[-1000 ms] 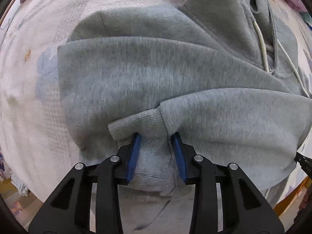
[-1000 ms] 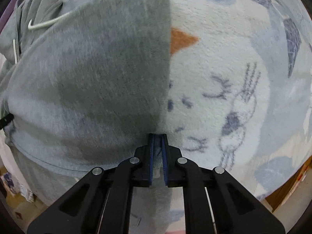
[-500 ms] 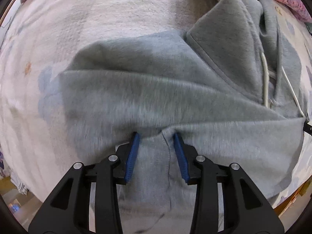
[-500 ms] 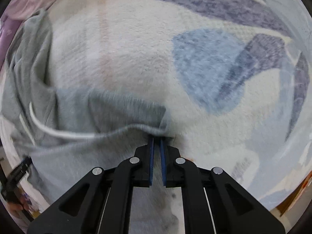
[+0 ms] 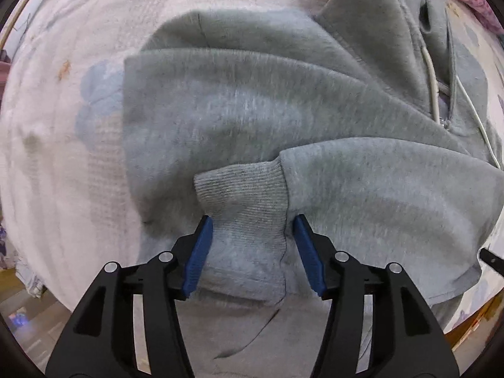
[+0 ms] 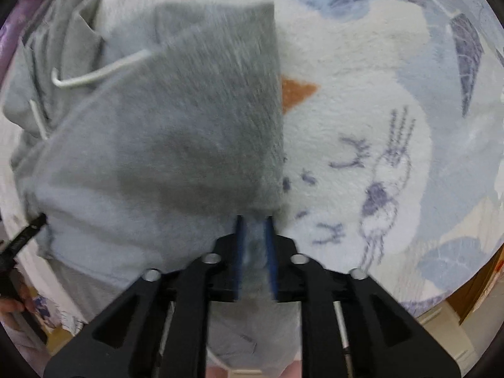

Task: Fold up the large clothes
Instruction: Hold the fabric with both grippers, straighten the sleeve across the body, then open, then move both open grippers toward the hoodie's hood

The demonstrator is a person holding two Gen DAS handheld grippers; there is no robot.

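A grey hoodie (image 5: 239,116) lies on a fleece blanket, its sleeves folded across the body and its hood (image 5: 378,31) at the upper right. A ribbed sleeve cuff (image 5: 242,186) lies just ahead of my left gripper (image 5: 252,223), which is open, its blue pads either side of the cuff fabric. In the right wrist view the hoodie (image 6: 176,145) fills the left half with its right edge straight. My right gripper (image 6: 254,220) sits at that edge's near corner, its jaws a little apart with grey fabric between them. White drawstrings (image 6: 94,72) lie at the upper left.
The blanket (image 6: 393,100) is pale fleece with blue leaf and animal prints and an orange patch (image 6: 296,89). In the left wrist view it is pinkish white (image 5: 63,157). The bed edge and floor (image 6: 472,308) show at the lower corners. The other gripper's tip (image 6: 28,230) shows at the left.
Both grippers swung up and forward, then came back down. The left jaws have opened wider around the cuff. The right jaws have parted a little from fully pinched.
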